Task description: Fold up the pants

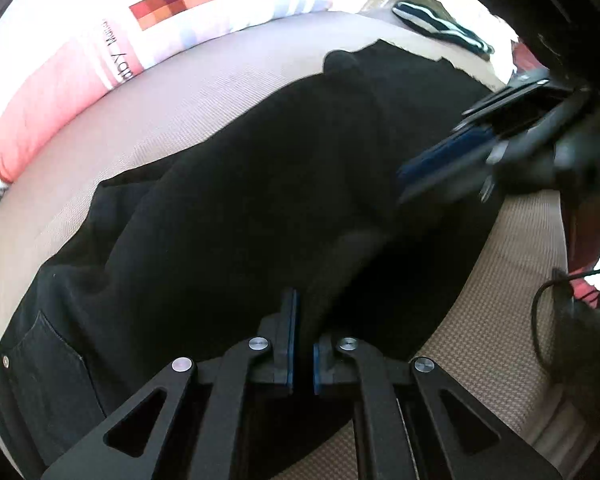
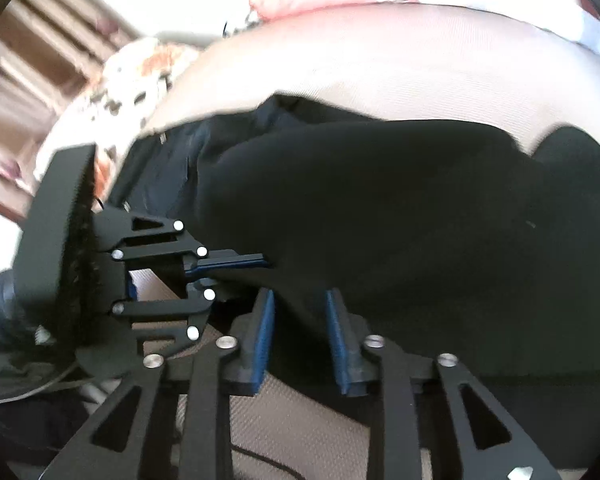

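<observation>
The left claw [image 1: 303,344] is clamped on the near edge of the pants [image 1: 260,200], the right claw [image 2: 300,336] loosely straddling the same edge at three o'clock on the bed [image 1: 180,120], so folding seems barely begun.

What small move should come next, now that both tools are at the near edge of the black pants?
Probably close the right tool on the fold of the black fabric pants between its blue pads: it stands open, while the left tool is already shut on the near edge. Then both can lift that edge across the beige woven mattress together.
</observation>
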Tool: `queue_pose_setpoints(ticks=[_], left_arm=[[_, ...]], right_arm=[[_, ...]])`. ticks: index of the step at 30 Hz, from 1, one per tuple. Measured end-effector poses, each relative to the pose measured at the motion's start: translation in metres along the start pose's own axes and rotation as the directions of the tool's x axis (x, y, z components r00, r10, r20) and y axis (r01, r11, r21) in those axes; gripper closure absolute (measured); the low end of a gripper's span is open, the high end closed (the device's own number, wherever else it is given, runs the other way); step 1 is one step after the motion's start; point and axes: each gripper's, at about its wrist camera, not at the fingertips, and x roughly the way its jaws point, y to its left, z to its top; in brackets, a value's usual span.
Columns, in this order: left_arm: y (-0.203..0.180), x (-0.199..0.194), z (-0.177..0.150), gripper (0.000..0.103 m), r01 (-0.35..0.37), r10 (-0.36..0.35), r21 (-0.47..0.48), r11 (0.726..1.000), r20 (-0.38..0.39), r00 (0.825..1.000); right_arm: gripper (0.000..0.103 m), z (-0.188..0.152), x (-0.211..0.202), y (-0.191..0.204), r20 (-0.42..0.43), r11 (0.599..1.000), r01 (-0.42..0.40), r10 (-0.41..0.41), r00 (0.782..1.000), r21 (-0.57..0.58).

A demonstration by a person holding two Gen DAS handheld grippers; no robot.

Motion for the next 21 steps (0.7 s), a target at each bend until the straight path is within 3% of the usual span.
queue_pose_setpoints(ticks=[3, 4, 6, 7, 11, 15, 21], left_arm=[[0.005, -0.003, 0.000, 0.097, 0.013, -0.012, -0.043, 0.999, 0.008, 1.000], [0.003, -0.005, -0.002, 0.097, -0.005, 0.004, -0.045, 0.999, -0.037, 0.999], [0.008, -0.002, -0.002, 0.097, 0.003, -0.006, -0.061, 0.998, -0.039, 0.999], [0.008, -0.002, -0.002, 0.097, 0.004, -0.006, -0.068, 0.998, -0.036, 0.999], [0.009, -0.004, -0.004, 0.097, 0.006, -0.010, -0.087, 0.996, -0.039, 0.999], [0.011, -0.004, -0.003, 0.097, 0.011, -0.015, -0.101, 0.995, -0.048, 0.999], [0.014, -0.004, -0.003, 0.097, 0.016, -0.024, -0.126, 0.992, -0.060, 0.998]], right_arm=[[0.075, -0.012, -0.038, -0.051, 0.098, 0.988, 0.015, -0.030, 0.995, 0.151], [0.075, -0.018, -0.050, -0.072, 0.128, 0.975, 0.022, -0.051, 0.990, 0.221], [0.075, -0.033, -0.075, -0.117, 0.173, 0.930, 0.038, -0.109, 0.979, 0.366], [0.075, -0.046, -0.091, -0.146, 0.197, 0.887, 0.044, -0.151, 0.969, 0.460], [0.075, -0.080, -0.124, -0.213, 0.235, 0.767, 0.036, -0.240, 0.942, 0.640], [0.075, -0.097, -0.138, -0.248, 0.249, 0.706, 0.018, -0.274, 0.929, 0.708], [0.078, -0.091, -0.136, -0.275, 0.304, 0.672, -0.050, -0.267, 0.915, 0.739]])
